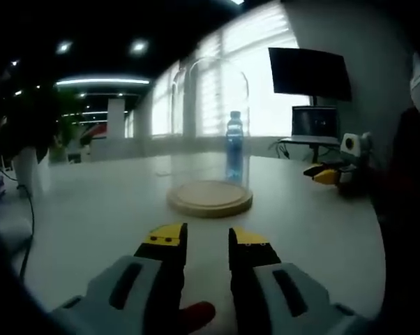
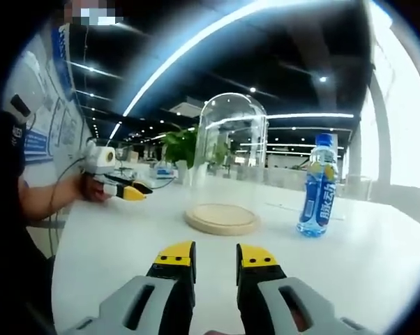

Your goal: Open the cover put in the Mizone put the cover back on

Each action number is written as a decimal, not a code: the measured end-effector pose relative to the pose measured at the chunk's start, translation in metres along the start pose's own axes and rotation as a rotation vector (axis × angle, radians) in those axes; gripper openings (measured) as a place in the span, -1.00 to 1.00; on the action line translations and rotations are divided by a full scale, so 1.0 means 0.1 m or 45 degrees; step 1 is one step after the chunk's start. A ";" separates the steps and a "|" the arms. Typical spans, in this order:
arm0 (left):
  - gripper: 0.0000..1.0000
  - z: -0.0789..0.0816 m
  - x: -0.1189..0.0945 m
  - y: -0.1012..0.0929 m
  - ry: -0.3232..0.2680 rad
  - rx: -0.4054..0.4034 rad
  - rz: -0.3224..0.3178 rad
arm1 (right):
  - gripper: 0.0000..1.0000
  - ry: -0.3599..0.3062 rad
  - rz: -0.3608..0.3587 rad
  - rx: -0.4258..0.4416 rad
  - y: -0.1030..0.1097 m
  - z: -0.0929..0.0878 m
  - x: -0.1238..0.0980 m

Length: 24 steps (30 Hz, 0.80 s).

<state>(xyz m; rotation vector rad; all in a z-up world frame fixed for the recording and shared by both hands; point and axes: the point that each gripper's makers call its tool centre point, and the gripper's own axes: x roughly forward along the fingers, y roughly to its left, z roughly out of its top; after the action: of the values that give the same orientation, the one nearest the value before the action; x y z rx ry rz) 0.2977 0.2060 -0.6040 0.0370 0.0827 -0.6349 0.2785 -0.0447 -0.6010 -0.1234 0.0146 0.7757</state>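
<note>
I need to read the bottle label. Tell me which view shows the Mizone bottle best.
The right gripper view: the Mizone bottle stands unobstructed beside the glass cover. In the left gripper view it sits behind the cover, dim and backlit.

Each gripper, left gripper [image 1: 207, 241] and right gripper [image 2: 215, 257], has black jaws capped with yellow tips on grey moulded bodies; the person's sleeve [image 2: 8, 150] is dark.

Big open office: white worktop [image 1: 91, 209], bright blinds over the windows [image 1: 259, 63], dark ceiling with strip lights [image 2: 196, 45], monitor [image 1: 310, 72], some green plants [image 2: 178, 146].
</note>
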 end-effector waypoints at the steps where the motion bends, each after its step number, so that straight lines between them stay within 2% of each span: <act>1: -0.57 0.01 0.00 -0.01 -0.004 0.002 -0.002 | -0.66 0.002 -0.001 0.004 0.00 0.00 0.00; 5: -0.53 0.03 0.00 -0.02 -0.016 0.006 -0.011 | -0.63 0.007 -0.001 -0.013 0.02 0.01 0.02; 8: -0.49 0.07 0.02 0.00 -0.028 -0.050 -0.010 | -0.61 0.014 -0.002 -0.016 0.03 0.03 0.05; 16: -0.43 0.09 0.04 0.02 -0.019 -0.048 -0.015 | -0.54 0.022 0.002 -0.029 0.02 0.09 0.10; 24: -0.39 0.23 0.04 0.11 -0.048 -0.038 -0.004 | -0.51 0.006 0.018 -0.044 -0.01 0.23 0.22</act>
<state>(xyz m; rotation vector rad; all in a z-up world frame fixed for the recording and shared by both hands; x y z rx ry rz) 0.3091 0.2115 -0.5814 -0.0037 0.0562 -0.6375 0.2937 -0.0275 -0.5798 -0.1584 0.0066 0.7898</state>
